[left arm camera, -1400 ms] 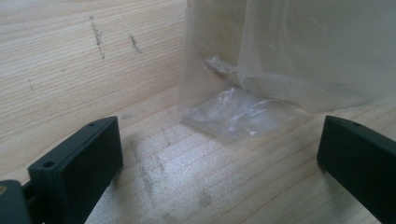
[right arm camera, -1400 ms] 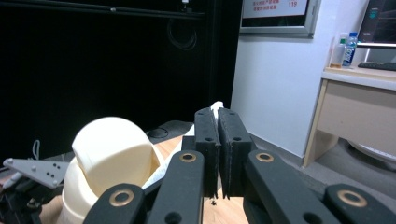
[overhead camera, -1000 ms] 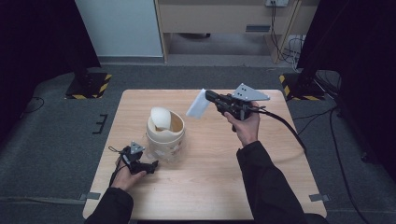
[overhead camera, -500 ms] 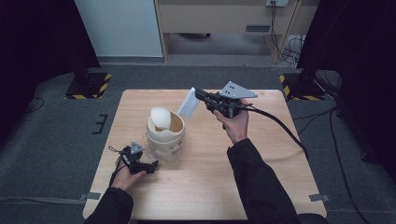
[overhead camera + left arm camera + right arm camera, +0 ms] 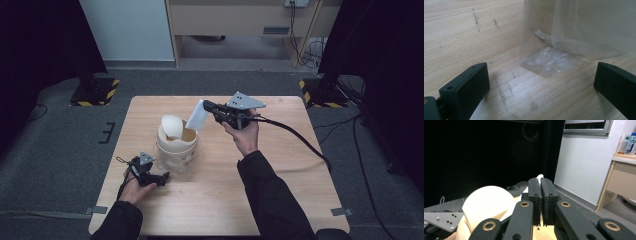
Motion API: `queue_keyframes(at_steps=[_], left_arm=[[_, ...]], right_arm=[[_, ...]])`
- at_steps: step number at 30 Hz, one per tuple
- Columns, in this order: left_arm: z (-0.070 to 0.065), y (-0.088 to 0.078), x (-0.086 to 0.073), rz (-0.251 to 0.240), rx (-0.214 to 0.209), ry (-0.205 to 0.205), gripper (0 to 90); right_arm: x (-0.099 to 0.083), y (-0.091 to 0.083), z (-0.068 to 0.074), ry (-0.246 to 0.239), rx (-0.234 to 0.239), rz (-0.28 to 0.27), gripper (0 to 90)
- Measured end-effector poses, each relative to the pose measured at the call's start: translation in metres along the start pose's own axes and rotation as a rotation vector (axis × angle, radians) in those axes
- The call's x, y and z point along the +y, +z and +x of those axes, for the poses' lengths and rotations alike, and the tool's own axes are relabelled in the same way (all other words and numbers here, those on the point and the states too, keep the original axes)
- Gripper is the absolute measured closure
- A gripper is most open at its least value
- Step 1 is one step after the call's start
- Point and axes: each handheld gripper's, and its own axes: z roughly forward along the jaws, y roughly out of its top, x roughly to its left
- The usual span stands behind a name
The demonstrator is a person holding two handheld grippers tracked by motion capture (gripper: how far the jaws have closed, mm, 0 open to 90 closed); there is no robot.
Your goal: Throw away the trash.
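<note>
High view: on the table [image 5: 280, 165], a cup stack [image 5: 176, 145] stands left of centre; the right gripper [image 5: 206, 107], clenched on a white sleeve [image 5: 196, 115], hovers above it. Placing remains. The left gripper [image 5: 162, 177] rests open beside the stack.

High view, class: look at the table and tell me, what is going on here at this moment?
A person works at a wooden table with a gripper in each hand. The right gripper is shut on a thin white piece, holding it tilted just above the open top of a cream container that has another pale curved piece sticking out. The left gripper rests open on the table beside the container's plastic-wrapped base, gripping nothing.
</note>
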Motion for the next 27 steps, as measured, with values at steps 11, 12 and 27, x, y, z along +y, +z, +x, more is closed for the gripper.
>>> queue_keyframes(at_steps=[11, 12, 27], left_arm=[[0.000, 0.000, 0.000, 0.000, 0.000, 0.000, 0.0], [0.000, 0.000, 0.000, 0.000, 0.000, 0.000, 0.0], [0.000, 0.000, 0.000, 0.000, 0.000, 0.000, 0.0]], right_arm=[[-0.010, 0.009, 0.006, 0.004, 0.008, 0.020, 87.5], [-0.011, 0.010, 0.006, 0.005, 0.007, 0.024, 87.5], [-0.029, 0.024, 0.016, 0.011, 0.013, 0.058, 87.5]])
